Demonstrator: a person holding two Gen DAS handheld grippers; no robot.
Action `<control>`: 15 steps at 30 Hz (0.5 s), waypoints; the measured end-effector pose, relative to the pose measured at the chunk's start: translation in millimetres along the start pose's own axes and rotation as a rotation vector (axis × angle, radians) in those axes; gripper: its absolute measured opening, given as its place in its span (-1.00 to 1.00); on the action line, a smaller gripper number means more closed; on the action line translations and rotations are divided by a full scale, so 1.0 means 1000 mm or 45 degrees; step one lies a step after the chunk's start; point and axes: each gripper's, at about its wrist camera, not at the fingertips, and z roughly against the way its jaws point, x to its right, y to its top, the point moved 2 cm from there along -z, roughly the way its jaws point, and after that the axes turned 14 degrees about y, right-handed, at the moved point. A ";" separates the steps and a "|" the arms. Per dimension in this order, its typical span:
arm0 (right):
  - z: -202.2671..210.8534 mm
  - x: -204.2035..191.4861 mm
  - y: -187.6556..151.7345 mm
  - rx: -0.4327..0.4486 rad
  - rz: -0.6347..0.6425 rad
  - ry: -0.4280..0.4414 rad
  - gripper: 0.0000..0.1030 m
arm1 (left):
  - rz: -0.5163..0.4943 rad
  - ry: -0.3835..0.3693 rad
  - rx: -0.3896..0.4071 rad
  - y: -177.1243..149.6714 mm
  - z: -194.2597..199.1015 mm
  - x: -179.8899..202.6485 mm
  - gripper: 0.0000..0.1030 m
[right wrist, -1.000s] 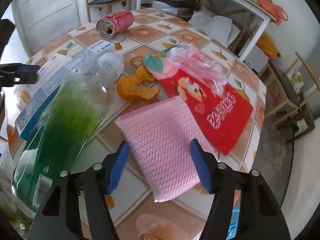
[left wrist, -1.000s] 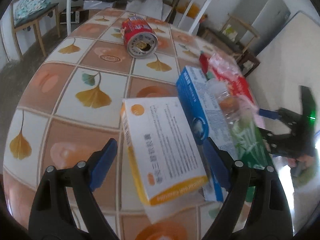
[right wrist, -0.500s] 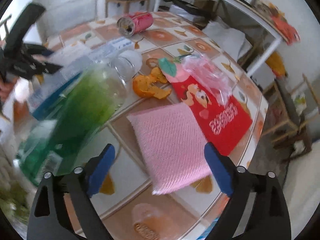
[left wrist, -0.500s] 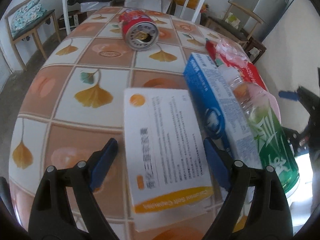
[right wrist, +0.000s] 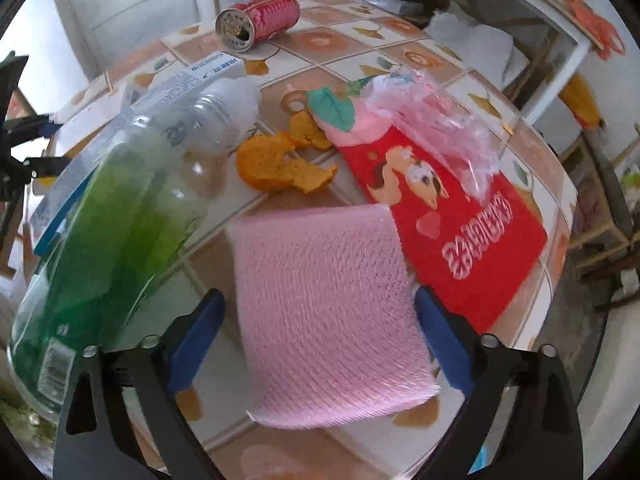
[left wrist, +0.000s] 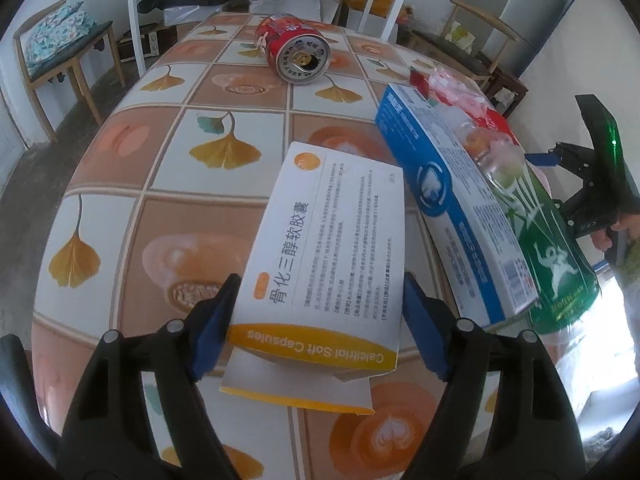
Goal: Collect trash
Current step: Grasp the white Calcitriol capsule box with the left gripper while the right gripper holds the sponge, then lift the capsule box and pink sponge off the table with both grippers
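On the tiled counter [left wrist: 120, 168], trash is lying spread out in a loose row. The left gripper [left wrist: 320, 320] is hanging over a white and yellow capsule box [left wrist: 332, 240], its blue pads flanking the near end of the box; the jaws have just been closing, and the left pad is sitting right at the box's edge while the right pad is showing a sliver of gap, so the gripper is reading as released, not yet grasping. An unfolded flap is sticking out from the box's near end.

Just beside that box, a blue and white carton [left wrist: 448, 196] is lying at a slant, and a green-labelled plastic bottle [right wrist: 108, 232] is resting on its side against it. Farther back, a red can [left wrist: 296, 52] is lying on its side, well apart from the rest.

The right gripper [right wrist: 316, 340] is hovering over a pink mesh cloth [right wrist: 324, 304], whose near part is lying between the wide-spread pads without touching them; its jaws have just been closing slightly and are standing released. Beyond the cloth, orange peel [right wrist: 280, 164] is lying near a red snack bag [right wrist: 452, 216], and a crumpled pink wrapper [right wrist: 436, 124] is sitting on the bag's far end.
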 end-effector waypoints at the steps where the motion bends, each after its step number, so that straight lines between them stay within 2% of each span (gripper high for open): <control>1: 0.003 -0.004 -0.007 0.005 -0.030 -0.010 0.58 | -0.002 -0.004 0.001 -0.001 0.001 0.001 0.45; 7: 0.022 -0.028 -0.049 0.038 -0.195 -0.019 0.58 | -0.001 -0.056 -0.010 -0.013 0.010 0.004 0.45; 10: 0.029 -0.038 -0.067 0.063 -0.268 -0.064 0.58 | 0.006 -0.078 -0.024 -0.020 0.015 0.005 0.45; 15: 0.033 -0.046 -0.081 0.151 -0.371 -0.097 0.59 | -0.002 -0.053 -0.027 -0.021 0.015 0.009 0.50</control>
